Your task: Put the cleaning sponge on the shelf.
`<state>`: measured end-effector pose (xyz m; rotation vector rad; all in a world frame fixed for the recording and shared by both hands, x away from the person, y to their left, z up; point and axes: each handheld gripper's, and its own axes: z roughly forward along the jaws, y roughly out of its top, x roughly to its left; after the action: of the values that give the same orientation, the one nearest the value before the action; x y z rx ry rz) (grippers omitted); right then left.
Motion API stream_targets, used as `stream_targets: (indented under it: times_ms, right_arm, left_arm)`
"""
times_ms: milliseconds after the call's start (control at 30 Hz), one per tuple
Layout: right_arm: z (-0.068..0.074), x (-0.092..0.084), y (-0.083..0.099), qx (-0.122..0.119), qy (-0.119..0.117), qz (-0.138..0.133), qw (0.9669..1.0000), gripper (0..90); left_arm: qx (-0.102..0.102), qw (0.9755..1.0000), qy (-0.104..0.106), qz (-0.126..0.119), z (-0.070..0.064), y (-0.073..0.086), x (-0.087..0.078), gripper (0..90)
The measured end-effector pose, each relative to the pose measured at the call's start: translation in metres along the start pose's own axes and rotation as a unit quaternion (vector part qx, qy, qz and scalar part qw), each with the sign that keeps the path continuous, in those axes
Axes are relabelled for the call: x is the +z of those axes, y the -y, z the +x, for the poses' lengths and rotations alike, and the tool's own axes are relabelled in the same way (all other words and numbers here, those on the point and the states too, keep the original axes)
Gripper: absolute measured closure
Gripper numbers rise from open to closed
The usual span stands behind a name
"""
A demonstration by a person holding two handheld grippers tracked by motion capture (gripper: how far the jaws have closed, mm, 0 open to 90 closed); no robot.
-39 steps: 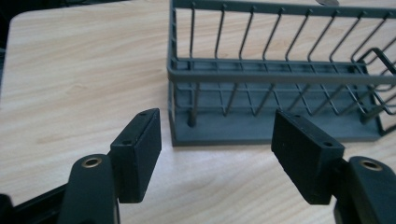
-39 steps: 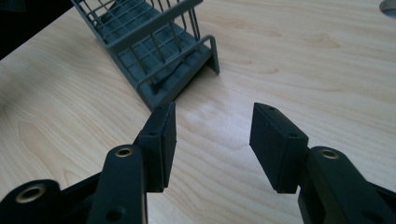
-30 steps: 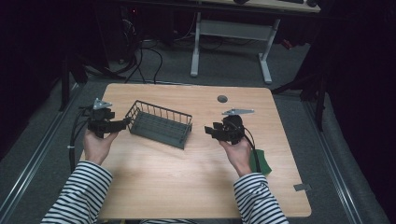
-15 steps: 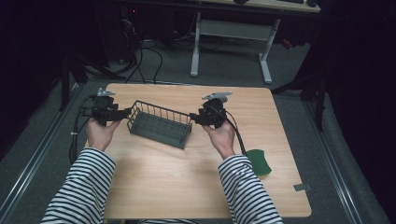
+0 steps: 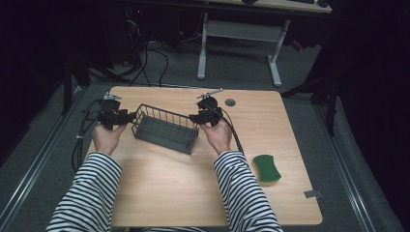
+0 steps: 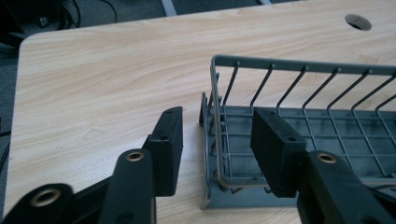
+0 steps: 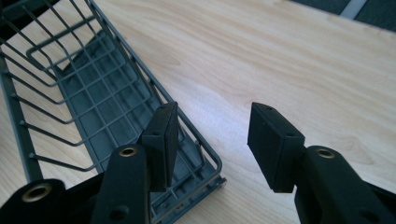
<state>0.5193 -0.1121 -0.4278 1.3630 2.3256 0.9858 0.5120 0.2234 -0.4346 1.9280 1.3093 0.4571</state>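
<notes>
Wire rack [image 5: 165, 129]: grey, oblong, open-topped, lying slantwise on the near-left half of the wooden table [image 5: 159, 188]; in the high view its long axis runs from upper left to lower right, between the two hands

Left gripper [image 5: 126, 117]: held level at the rack's left end; in the left gripper view [image 6: 219, 142] its jaws straddle the end wall, one pad outside over bare wood, the other inside over the mesh floor; a gap shows on each side of the wire, so the pads are not pressing; the jaws have just been closing, with the end wall between them

Right gripper [image 5: 194, 118]: at the rack's far right corner; in the right gripper view [image 7: 212, 135] the jaws stand about half apart, the left pad over the rack's inside edge, the right pad over bare table; the rim wire runs between them untouched

Sponge [image 5: 267, 168]: green, flat on the table, well to the right of the rack, apart from both hands

Sleeves [image 5: 87, 193]: striped, entering from the near edge

Cable hole [image 5: 230, 102]: round, near the table's far edge, just right of the right gripper
</notes>
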Motion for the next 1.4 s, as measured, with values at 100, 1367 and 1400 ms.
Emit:
stream_targets:
  times_ms: [100,1367,1400]
  right_arm:
    - [-0.001,0.003,0.002,-0.006,-0.003,0.012,0.9999,57.7]
    - [-0.026,-0.062,0.068,-0.027,-0.001,0.054,0.9982,71.9]
    - [-0.025,-0.063,0.069,-0.027,-0.001,0.056,0.9981,72.2]
  left_arm:
    - [0.004,0.9999,0.008,0.011,0.000,0.002,0.003,59.7]
    - [0.052,0.9943,0.091,0.020,-0.071,0.023,0.009,81.2]
    - [0.050,0.9943,0.092,0.019,-0.073,0.024,0.008,81.2]
